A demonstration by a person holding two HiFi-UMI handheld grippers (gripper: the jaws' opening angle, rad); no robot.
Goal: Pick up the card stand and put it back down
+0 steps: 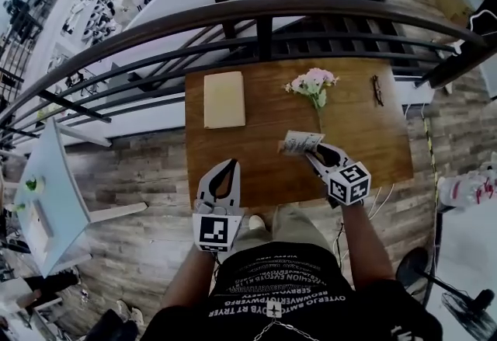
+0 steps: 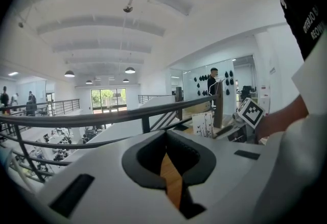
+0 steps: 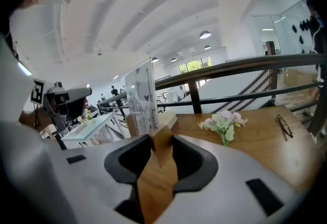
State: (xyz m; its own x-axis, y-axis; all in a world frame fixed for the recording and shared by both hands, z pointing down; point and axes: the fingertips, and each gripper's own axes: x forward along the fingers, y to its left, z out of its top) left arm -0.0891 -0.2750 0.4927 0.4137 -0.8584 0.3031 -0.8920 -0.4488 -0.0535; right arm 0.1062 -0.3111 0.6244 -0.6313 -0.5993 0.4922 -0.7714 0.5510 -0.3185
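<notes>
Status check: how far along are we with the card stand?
Done: the right gripper is closed on the wooden base of the card stand, which looks lifted off the table. In hand: the stand, carried by that gripper alone; the left gripper is empty. Left to do: set the stand down on the table and release it.

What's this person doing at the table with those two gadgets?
A person holds a claw tool in each hand at a wooden table. The right claw grips the base of a clear card stand, which looks raised off the tabletop. The left claw holds nothing. A flower sprig, a pale book and glasses lie farther back.
</notes>
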